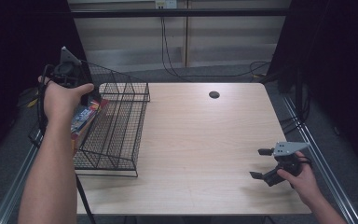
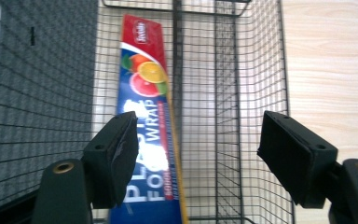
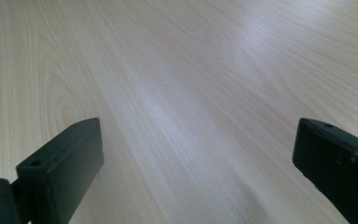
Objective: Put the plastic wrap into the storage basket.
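A black wire basket (image 1: 121, 126) stands on the left side of the wooden table (image 1: 205, 140). Inside it lies a long red and blue box of plastic food wrap (image 1: 85, 116), flat along the basket's left side. My left gripper (image 1: 92, 99) hangs over that end of the basket, a hand around its body. In the left gripper view the box (image 2: 144, 107) lies below the left gripper (image 2: 198, 154), whose jaws stand apart and clear of it, with basket wire (image 2: 233, 70) around. My right gripper (image 1: 260, 163) rests low near the table's front right, open; its view shows the right gripper (image 3: 196, 168) over bare wood.
A dark round cable hole (image 1: 214, 94) sits near the table's far edge. Cables (image 1: 256, 67) trail on the floor beyond the table. Metal rails (image 1: 317, 158) run along both sides of the table. Bare tabletop stretches between basket and right gripper.
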Tool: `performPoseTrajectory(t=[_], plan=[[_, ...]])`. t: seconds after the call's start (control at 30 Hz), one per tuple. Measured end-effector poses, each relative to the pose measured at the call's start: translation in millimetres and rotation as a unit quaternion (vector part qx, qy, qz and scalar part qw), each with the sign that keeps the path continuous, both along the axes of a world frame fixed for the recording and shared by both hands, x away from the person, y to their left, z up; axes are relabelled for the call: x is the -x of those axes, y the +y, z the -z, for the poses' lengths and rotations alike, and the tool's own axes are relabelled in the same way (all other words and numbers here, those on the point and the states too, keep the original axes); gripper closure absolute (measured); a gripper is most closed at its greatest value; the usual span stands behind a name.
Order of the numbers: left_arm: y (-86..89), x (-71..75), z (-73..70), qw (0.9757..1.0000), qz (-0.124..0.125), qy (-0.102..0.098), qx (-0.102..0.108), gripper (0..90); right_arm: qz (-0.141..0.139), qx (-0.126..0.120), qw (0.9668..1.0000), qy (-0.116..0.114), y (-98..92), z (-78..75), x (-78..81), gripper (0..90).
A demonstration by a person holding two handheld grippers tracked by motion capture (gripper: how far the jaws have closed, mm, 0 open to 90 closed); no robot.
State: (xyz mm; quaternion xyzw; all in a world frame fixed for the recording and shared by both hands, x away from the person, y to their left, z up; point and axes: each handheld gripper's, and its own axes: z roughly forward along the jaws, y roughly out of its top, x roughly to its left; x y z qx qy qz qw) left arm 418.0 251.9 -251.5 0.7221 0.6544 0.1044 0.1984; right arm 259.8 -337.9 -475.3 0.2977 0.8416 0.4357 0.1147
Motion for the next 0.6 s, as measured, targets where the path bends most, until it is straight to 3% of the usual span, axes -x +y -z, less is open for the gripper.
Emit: performPoseTrajectory(t=[0.13,0.3,0.6], plan=[[-7.6,1.9,0.4,0.9997,0.013,-0.006,0.018,25.4,-0.001,-0.002,1.0000,0.001,0.1,-1.2,0.7,1.5],[-15.1,1.5,1.1,0.9994,0.028,-0.008,0.020,24.8,-0.002,0.000,1.0000,0.000,0.0,-1.1,1.9,1.5],[-38.1,4.0,0.5,0.9962,0.079,-0.021,0.030,22.1,-0.005,0.005,1.0000,0.001,1.1,-0.2,1.5,1.4]])
